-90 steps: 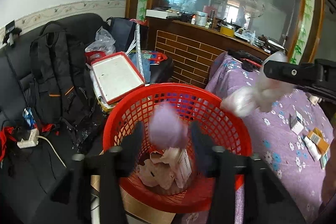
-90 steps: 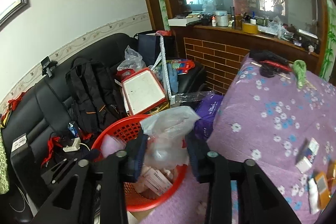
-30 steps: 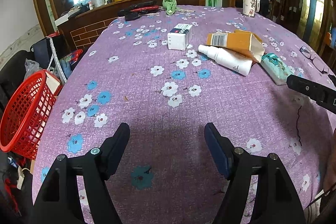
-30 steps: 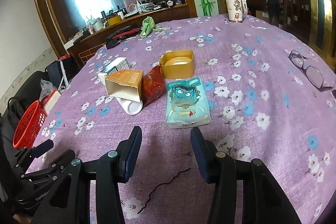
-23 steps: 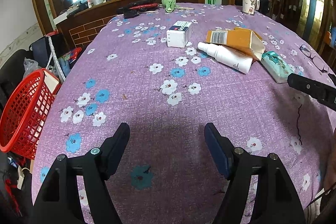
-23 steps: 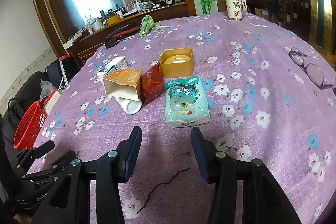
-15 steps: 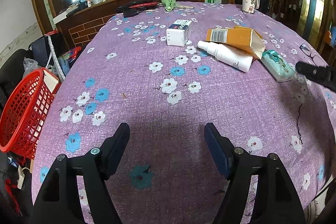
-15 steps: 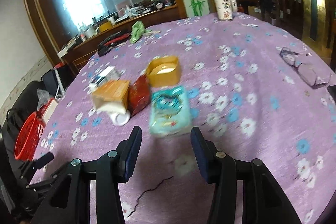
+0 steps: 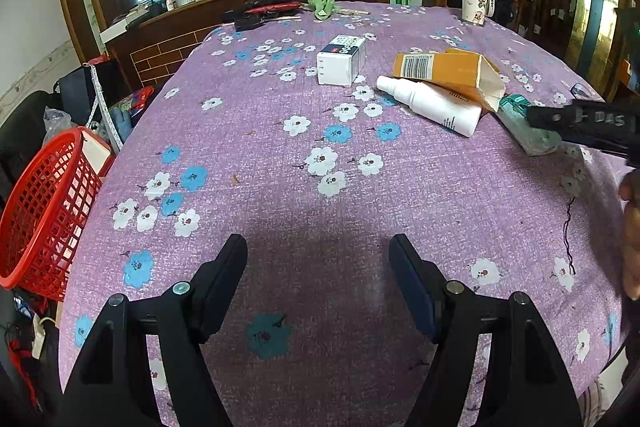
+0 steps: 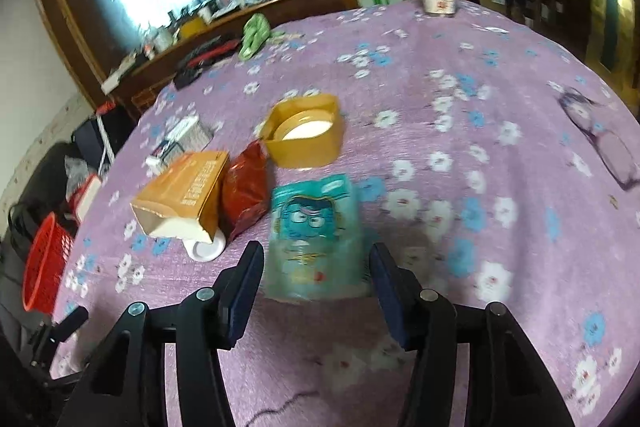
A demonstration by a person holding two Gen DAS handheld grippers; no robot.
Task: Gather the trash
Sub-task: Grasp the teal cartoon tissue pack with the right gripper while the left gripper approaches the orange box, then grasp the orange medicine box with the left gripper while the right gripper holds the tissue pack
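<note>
Far left, beside the table's edge, stands our red basket (image 9: 44, 211), low enough that trash can drop straight in. We hold the left gripper (image 9: 318, 281) over bare purple cloth (image 9: 280, 115) near us, its fingers spread wide and empty; we judge it waits there because nothing on its side is within reach.

Moving right, the trash lies in a loose cluster mid-table: a white box (image 9: 341, 61), then a white bottle (image 9: 430, 105) with an orange carton (image 9: 444, 71) lying partly over it, a red pouch (image 10: 245, 193) beside that, and a yellow tub (image 10: 305, 137) behind (whether all of these count as trash we cannot tell).

Just right of the carton lies the teal pack (image 10: 316, 227), flat on the cloth. We bring the right gripper (image 10: 316, 283) up to its near end, fingers spread and set one on each side, not yet touching it as far as the blur lets us judge. We keep them wide because the pack is broad, and it looks soft, so it should give when squeezed.

Far right, glasses (image 10: 600, 139) lie well apart, and a cup (image 9: 476, 1) stands at the far edge; we leave both alone.
</note>
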